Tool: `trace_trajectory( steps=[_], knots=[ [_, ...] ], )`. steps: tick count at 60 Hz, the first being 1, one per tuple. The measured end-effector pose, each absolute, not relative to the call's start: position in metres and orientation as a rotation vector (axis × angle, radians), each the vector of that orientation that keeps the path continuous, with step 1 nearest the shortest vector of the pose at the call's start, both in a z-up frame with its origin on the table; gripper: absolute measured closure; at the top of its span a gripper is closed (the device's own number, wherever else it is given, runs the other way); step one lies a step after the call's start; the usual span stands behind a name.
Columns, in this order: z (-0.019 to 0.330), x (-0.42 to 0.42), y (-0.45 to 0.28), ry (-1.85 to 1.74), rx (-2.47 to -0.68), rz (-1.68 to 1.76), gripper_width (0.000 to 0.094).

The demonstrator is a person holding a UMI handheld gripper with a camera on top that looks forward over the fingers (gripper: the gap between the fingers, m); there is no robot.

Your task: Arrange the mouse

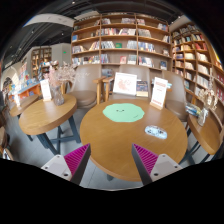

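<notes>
I have the gripper [113, 160] held above the near edge of a round wooden table [105, 145], and its two fingers are spread wide apart. The magenta pads [76, 158] face each other across an open gap, and nothing sits between them; they touch nothing, with only the bare tabletop showing in the space between.

Beyond the fingers, near the middle of the table, lies a round green mat [124, 113]. To the right of it, and closer to the right finger, I see a small pale object [156, 131] resting on the wood. It may be the mouse, but I cannot tell for sure. It lies apart from the mat, not on it, and well ahead of the fingertips.

At the far rim of the table stand some upright cards or signs [126, 83]. A second round table [42, 113] stands to the left, with a vase of pale stems [61, 82] on it. Bookshelves [120, 40] line the wall behind, and more shelves [195, 60] run along the right side.
</notes>
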State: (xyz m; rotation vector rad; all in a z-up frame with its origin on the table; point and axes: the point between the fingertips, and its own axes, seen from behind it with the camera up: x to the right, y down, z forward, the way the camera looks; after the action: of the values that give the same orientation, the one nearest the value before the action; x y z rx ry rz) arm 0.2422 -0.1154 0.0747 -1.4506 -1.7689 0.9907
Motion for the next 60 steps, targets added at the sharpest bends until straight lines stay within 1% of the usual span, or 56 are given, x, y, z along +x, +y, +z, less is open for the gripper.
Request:
trace_trajectory(
  steps=[1,9,10,17,25,33,51,60],
  knots=[
    [0.084,0.241,-0.112,-1.766,-1.462,0.982,0.0089],
    [0.077,0.225,-0.058,-1.716,-1.543,0.926,0.0086],
    [0.066,0.223,-0.047,-1.703,-1.546,0.915,0.0085],
    [0.057,0.207,0.022,-1.626,-1.601,0.831,0.0075],
    [0.035,0.189,0.072,-1.587,-1.652,0.781,0.0084],
    [0.021,0.167,0.092,-1.577,-1.669,0.765,0.0083],
    [-0.017,0.107,0.101,-1.632,-1.722,0.743,0.0086],
    [-0.015,0.077,0.099,-1.639,-1.732,0.764,0.0083]
  ],
)
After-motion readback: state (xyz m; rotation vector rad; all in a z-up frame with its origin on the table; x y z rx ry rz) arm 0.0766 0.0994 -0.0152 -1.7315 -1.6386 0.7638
